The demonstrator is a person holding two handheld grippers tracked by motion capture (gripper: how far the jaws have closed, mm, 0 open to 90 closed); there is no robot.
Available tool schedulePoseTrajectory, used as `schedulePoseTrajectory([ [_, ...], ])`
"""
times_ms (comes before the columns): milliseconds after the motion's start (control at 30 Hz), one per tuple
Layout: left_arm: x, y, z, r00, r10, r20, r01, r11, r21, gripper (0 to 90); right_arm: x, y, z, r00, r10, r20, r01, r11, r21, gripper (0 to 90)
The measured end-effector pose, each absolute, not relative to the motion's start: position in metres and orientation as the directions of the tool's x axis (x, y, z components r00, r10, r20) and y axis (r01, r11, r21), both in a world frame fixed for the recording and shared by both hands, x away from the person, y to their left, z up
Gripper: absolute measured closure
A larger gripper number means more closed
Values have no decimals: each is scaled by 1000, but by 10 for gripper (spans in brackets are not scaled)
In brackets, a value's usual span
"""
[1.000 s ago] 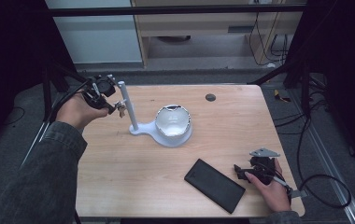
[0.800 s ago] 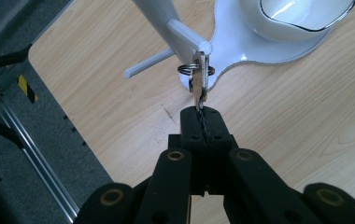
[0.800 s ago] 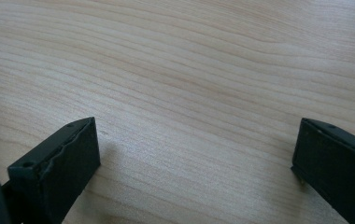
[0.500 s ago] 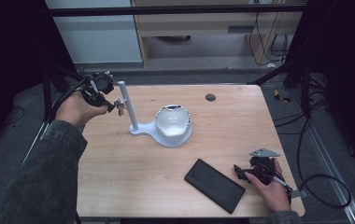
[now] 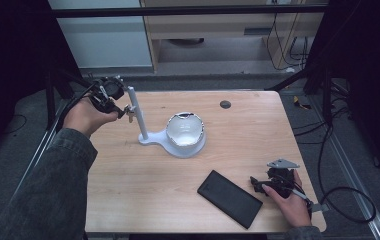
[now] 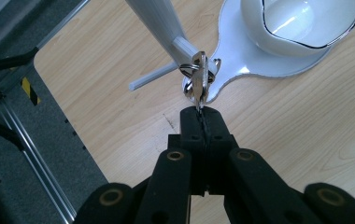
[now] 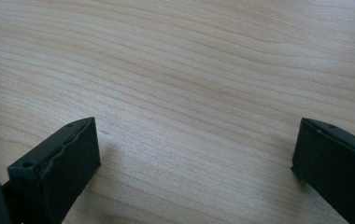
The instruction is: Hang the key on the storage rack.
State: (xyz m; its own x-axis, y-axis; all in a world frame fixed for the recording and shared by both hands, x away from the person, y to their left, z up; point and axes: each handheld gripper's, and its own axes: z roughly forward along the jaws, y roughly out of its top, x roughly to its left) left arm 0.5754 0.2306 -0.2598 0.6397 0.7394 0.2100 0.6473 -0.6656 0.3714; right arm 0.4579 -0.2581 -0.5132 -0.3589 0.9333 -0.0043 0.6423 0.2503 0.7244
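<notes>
Two tools, left tool (image 6: 202,112) clamped on key (image 6: 199,81) by white stand (image 5: 140,120), right tool (image 7: 194,154) spread wide

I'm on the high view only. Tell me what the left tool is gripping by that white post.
Observer: The left tool is shut on a key, pinching its lower end.
Operator: Report whether the key is on the stand yet.
Observer: Its key ring sits against the white post, close to a thin side peg; I cannot tell whether it is hooked on.
Operator: Now give me the right tool.
Observer: The right tool is open, with bare table between its jaws.
</notes>
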Motion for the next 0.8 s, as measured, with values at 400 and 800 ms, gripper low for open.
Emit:
schedulePoseTrajectory([
  [400, 574, 224, -255, 637, 735, 232, 640, -672, 372, 890, 458, -258, -513, -359, 933, -4, 642, 250, 724, 10],
  [800, 579, 224, -264, 623, 745, 238, 651, -662, 371, 889, 458, -258, -513, -363, 932, -3, 640, 252, 726, 9],
])
